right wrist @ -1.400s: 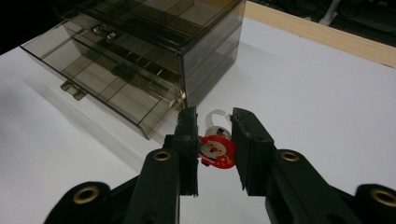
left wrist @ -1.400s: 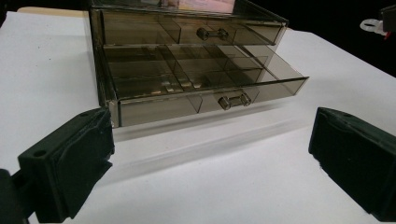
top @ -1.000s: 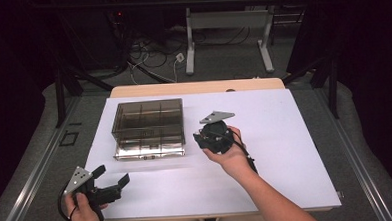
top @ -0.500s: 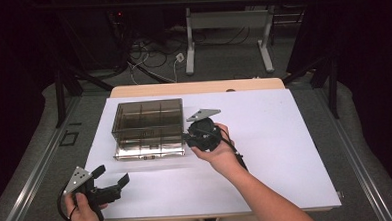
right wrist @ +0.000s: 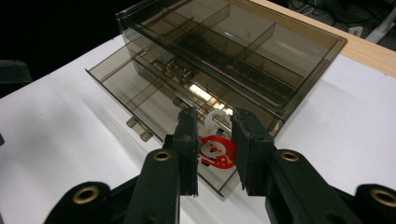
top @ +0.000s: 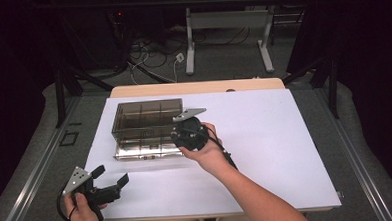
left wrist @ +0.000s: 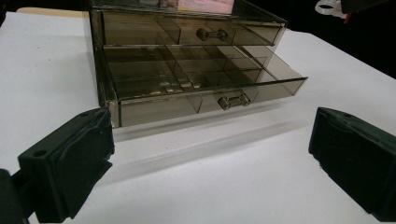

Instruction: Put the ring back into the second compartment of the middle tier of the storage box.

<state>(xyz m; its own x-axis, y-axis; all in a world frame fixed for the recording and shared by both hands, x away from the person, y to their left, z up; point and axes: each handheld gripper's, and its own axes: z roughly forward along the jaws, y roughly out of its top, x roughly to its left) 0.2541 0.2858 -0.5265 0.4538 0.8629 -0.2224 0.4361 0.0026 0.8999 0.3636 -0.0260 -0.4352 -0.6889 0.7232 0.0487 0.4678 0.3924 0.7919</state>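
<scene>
A smoky clear drawer box (top: 143, 124) stands on the white tabletop, its lower drawer (left wrist: 205, 100) pulled out toward me and its upper drawer (left wrist: 187, 30) pushed in. My right gripper (right wrist: 215, 140) is shut on a small red and white Santa charm (right wrist: 217, 152). It hovers over the right end of the open lower drawer (right wrist: 135, 88). In the high view the right gripper (top: 181, 135) sits at the box's right front corner. My left gripper (top: 112, 175) rests open at the near left edge, jaws wide, nothing between them, facing the box (left wrist: 210, 154).
The white sheet (top: 275, 137) spreads wide to the right of the box and in front of it. A wooden table edge (top: 198, 87) runs behind. Beyond are desk legs and cables on the floor (top: 151, 52).
My right hand has moved left across the table with the charm, from right of the box to its front right corner. The left gripper has stayed put.
</scene>
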